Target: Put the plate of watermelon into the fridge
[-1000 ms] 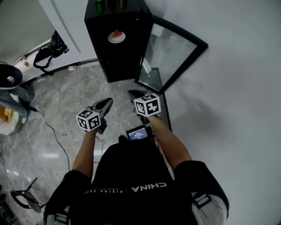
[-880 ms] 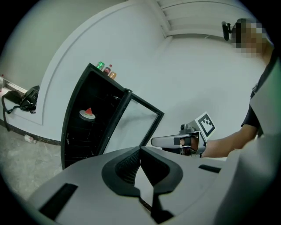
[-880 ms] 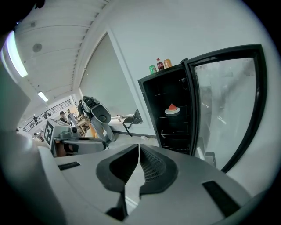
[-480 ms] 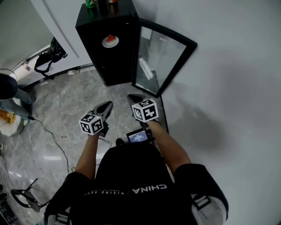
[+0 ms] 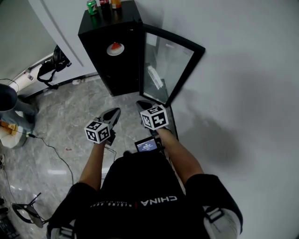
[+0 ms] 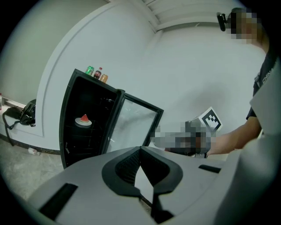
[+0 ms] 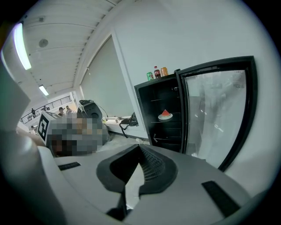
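Watermelon plate [image 5: 115, 48] level, wedge [image 7: 165, 113] tip up

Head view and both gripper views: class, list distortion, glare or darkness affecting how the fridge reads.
Left gripper view: fisheye bows the fridge, corners vignetted black. Right gripper view: same bowing, hazy reflections on the glass door, bright ceiling light. Head view: even light, dark interior, plate of watermelon clear.

Watermelon plate [image 5: 115, 48] inside fridge [image 5: 126, 14]; cans [image 5: 92, 6] on top.
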`<state>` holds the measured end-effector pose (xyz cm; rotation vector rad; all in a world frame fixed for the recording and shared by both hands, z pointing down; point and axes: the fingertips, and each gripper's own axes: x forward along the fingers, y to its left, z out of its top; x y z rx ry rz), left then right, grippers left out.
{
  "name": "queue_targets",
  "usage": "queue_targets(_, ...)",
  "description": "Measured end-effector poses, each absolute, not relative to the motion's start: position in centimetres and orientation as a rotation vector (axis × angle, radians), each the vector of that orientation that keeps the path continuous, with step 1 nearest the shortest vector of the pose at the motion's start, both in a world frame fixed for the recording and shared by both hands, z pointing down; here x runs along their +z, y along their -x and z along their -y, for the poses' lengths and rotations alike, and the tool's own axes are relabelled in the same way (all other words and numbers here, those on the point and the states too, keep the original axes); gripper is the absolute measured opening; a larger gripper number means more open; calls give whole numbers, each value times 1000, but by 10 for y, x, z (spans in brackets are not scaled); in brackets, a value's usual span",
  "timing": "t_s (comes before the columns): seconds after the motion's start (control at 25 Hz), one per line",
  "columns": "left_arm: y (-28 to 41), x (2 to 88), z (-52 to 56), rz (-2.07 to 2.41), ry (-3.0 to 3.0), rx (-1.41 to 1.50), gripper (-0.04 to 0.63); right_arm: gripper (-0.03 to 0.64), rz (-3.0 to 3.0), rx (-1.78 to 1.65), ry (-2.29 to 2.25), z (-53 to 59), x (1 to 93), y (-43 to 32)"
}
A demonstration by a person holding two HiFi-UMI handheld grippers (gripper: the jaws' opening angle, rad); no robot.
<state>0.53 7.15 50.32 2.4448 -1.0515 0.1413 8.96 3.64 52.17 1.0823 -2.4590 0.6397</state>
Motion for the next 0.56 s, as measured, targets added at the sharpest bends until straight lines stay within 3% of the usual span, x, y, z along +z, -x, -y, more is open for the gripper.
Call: queue_targets(0.56, -8, 505, -60, 992, -2449, 192, 12, 15, 2449, 560, -1002, -23, 529, -78)
